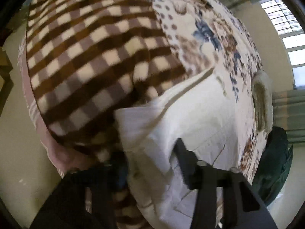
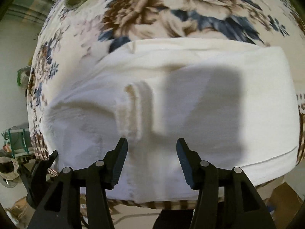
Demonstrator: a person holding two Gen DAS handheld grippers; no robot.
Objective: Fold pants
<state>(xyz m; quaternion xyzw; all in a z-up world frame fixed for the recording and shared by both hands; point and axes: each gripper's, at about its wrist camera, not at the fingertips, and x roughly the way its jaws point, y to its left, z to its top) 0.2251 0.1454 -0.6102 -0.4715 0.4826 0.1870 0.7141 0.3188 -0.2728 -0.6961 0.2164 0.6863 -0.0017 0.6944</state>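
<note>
The right gripper [image 2: 152, 148] is hanging just over the near edge of the white pants [image 2: 190, 103], and its two black fingers [image 2: 121, 156] are standing wide apart with nothing between them. A dark shadow is falling on the cloth right in front of it.

The left gripper [image 1: 148, 152] is at the near edge of the white pants [image 1: 181, 118] too. One black finger [image 1: 183, 156] is lying on top of the white cloth. The other finger is down low behind a fold, so I cannot tell if this one is pinching or not. This picture is blurry.

The pants are lying folded on a bed, near its edge. They are resting on a flowery blanket [image 2: 171, 9] with brown and blue blooms. A thick seam [image 2: 131, 110] is running up the middle of the cloth.

Beside the pants, a brown checked blanket [image 1: 85, 57] is covering the other part of the bed. A fuzzy slipper [image 1: 262, 103] is sitting on the flowery blanket [image 1: 219, 38] past the pants. A bright window [image 1: 287, 28] is shining far off.
</note>
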